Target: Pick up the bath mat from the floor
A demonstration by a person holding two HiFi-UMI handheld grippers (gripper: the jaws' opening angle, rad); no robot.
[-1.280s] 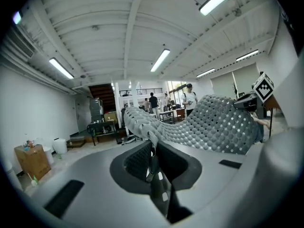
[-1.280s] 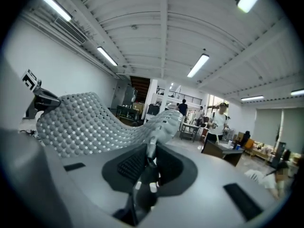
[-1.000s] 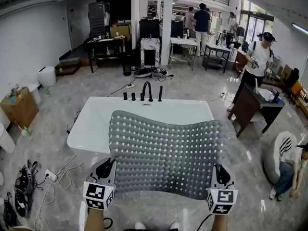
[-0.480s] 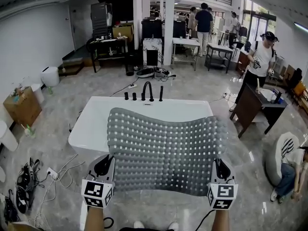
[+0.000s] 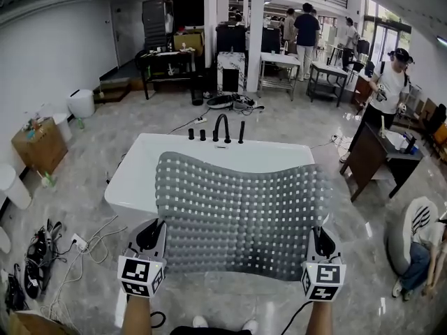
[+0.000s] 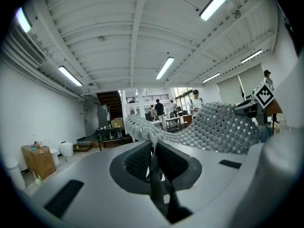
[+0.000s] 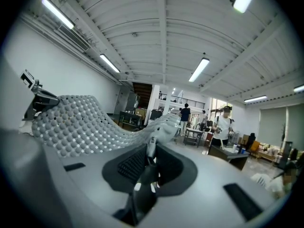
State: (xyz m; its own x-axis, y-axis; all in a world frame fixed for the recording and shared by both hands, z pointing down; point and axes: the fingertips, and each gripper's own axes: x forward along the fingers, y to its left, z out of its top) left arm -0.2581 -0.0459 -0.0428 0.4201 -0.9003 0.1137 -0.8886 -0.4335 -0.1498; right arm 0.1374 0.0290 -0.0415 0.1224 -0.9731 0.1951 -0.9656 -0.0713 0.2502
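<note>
Comparing with a second ago, almost nothing has moved: the bath mat (image 5: 241, 208) stays stretched in the air across the middle of the head view, and only the room behind it has slid a little as the camera shifted. The left gripper (image 5: 151, 237), at the lower left of the frame, remains clamped on the mat's near left corner. The right gripper (image 5: 320, 241), at the lower right, likewise pinches the near right corner. In each gripper view the dark ribbed pads sit nearly together with a thin fold of mat squeezed between them.

For the task, this reads as the lift already made. The mat hangs clear of the grey marbled floor (image 5: 84, 194) and in front of the white bathtub (image 5: 133, 180), covering much of the tub's basin from view. What remains seems only to keep hold or carry it off.

The mat is a grey rectangle that looks like soft rubber or plastic. It is covered in a regular grid of rounded bumps with small pale openings between them. It sags gently between the two held corners, its far edge rippling, which suggests a limp, flexible sheet. The tub is smooth and glossy, with a black arched faucet (image 5: 221, 125) at its far rim
</note>
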